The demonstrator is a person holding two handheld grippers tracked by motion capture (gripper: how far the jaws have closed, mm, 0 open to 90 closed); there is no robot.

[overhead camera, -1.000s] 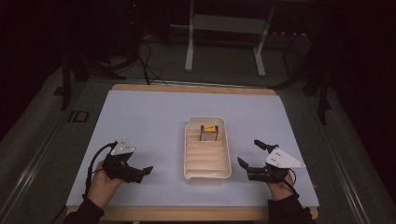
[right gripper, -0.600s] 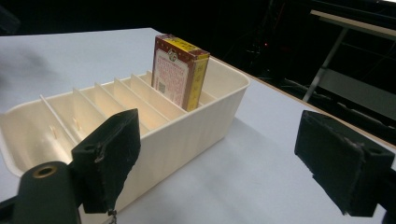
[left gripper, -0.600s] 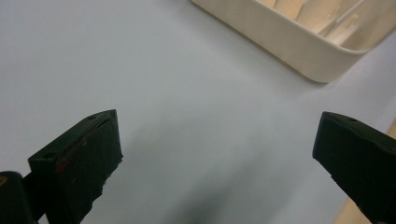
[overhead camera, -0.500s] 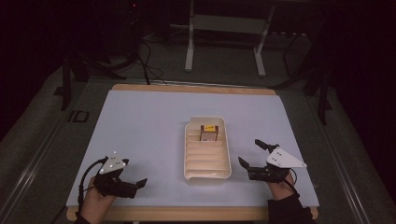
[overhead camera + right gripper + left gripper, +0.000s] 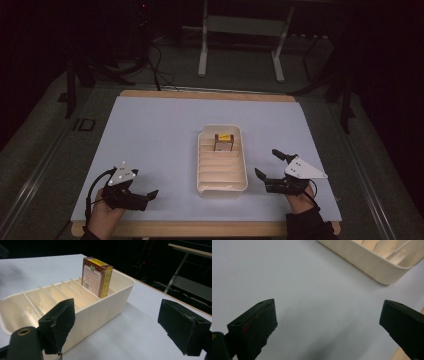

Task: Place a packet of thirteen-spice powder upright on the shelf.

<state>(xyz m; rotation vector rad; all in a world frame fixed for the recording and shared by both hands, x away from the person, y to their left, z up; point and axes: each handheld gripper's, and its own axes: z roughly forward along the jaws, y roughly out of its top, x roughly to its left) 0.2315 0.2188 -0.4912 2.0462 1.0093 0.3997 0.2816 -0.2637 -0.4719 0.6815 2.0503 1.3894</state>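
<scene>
Box (image 5: 224,141), red-brown with a yellow top, stood upright in the far slot of a cream divided tray (image 5: 243,170); in the right gripper view the box (image 5: 96,276) rose above the tray wall (image 5: 100,310) and the nearer slots looked empty. Tray sat mid-worktop (image 5: 160,135), long side running near to far. Right gripper (image 5: 270,164) sat just right of the tray's near end, jaws apart, nothing between them, held by a hand (image 5: 298,197) at the near edge. Left gripper (image 5: 150,193) was at the near left, well apart from the tray, jaws apart over bare worktop (image 5: 307,302), tray corner (image 5: 384,272) at far right of its view. Left hand (image 5: 102,217) held it from below. Dark floor and a metal stand (image 5: 240,40) lay beyond the far edge.
</scene>
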